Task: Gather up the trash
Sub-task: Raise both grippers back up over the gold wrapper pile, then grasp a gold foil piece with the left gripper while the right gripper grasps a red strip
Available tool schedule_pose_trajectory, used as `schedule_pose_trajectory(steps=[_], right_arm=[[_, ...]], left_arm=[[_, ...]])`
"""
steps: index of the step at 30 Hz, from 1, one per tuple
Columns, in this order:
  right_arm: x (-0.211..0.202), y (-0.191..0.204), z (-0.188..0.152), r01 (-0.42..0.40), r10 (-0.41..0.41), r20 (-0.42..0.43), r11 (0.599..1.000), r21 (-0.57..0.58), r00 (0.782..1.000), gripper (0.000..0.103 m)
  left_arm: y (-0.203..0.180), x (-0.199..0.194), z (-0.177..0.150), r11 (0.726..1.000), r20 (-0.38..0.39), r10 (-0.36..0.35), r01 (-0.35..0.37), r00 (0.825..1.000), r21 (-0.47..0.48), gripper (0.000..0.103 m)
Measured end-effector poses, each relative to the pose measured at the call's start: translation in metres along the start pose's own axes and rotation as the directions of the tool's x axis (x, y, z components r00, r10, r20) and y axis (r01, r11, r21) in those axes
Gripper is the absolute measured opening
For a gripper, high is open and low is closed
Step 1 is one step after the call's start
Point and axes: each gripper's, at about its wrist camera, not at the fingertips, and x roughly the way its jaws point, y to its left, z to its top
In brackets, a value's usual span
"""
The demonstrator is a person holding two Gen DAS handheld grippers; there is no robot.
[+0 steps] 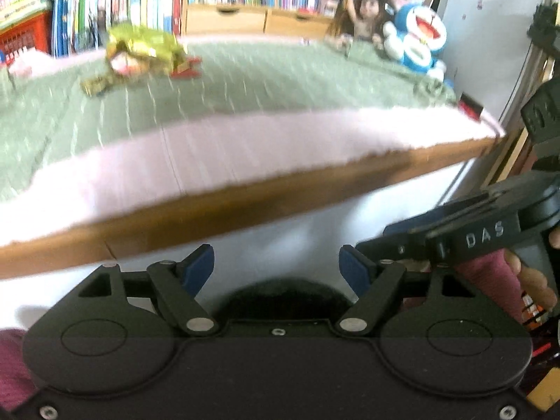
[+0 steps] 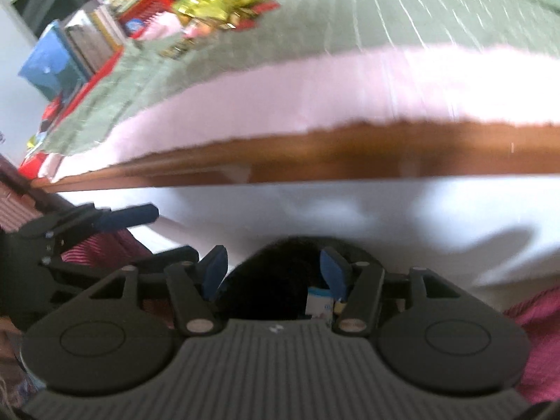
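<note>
Wrappers [image 1: 143, 49] are lying on the worktop [image 1: 245, 203] far ahead-left of my left claw [image 1: 276, 266]; toys [image 1: 413, 38] are sitting ahead-right.

Both wrist views low before table edge [image 1: 245, 192]; shared tabletop

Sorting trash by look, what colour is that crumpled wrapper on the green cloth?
Shiny yellow-green wrapper, clearest in the left wrist view.

Both grippers, left [image 1: 276, 267] and right [image 2: 272, 267], are black with blue pads, silver screws; maroon sleeve [image 1: 14, 367] lower left.
</note>
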Motion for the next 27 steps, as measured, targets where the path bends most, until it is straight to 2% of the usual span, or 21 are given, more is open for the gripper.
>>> schedule_pose_trajectory(steps=[4, 9, 13, 16, 18, 20, 23, 27], right_arm=[[-0.010, 0.008, 0.013, -0.026, 0.026, 0.019, 0.999, -0.040, 0.999, 0.071], [-0.018, 0.019, 0.035, -0.043, 0.048, 0.058, 0.996, -0.084, 0.997, 0.071], [-0.020, 0.024, 0.055, -0.024, 0.034, 0.114, 0.995, -0.094, 0.993, 0.071], [-0.018, 0.024, 0.069, 0.009, 0.005, 0.183, 0.997, -0.074, 0.983, 0.071], [-0.011, 0.023, 0.078, 0.026, -0.017, 0.215, 0.999, -0.038, 0.976, 0.071], [-0.001, 0.022, 0.086, 0.029, -0.028, 0.227, 1.000, -0.002, 0.974, 0.071], [0.017, 0.020, 0.099, 0.018, -0.031, 0.241, 0.998, 0.054, 0.970, 0.067], [0.038, 0.021, 0.117, 0.019, -0.036, 0.232, 0.997, 0.077, 0.972, 0.065]], left_arm=[[0.001, -0.016, 0.019, 0.999, 0.068, 0.023, -0.025, 0.997, 0.022, 0.078], [0.017, -0.023, 0.044, 0.993, 0.151, 0.113, -0.117, 0.982, 0.020, 0.078], [0.041, -0.022, 0.063, 0.980, 0.202, 0.196, -0.196, 0.960, -0.019, 0.076], [0.065, -0.015, 0.077, 0.960, 0.236, 0.281, -0.272, 0.930, -0.068, 0.066], [0.080, -0.005, 0.087, 0.942, 0.238, 0.335, -0.316, 0.912, -0.114, 0.055], [0.096, 0.006, 0.096, 0.933, 0.238, 0.355, -0.326, 0.904, -0.154, 0.049], [0.119, 0.024, 0.108, 0.920, 0.228, 0.383, -0.347, 0.895, -0.183, 0.046], [0.141, 0.052, 0.127, 0.906, 0.192, 0.419, -0.397, 0.887, -0.147, 0.046]])
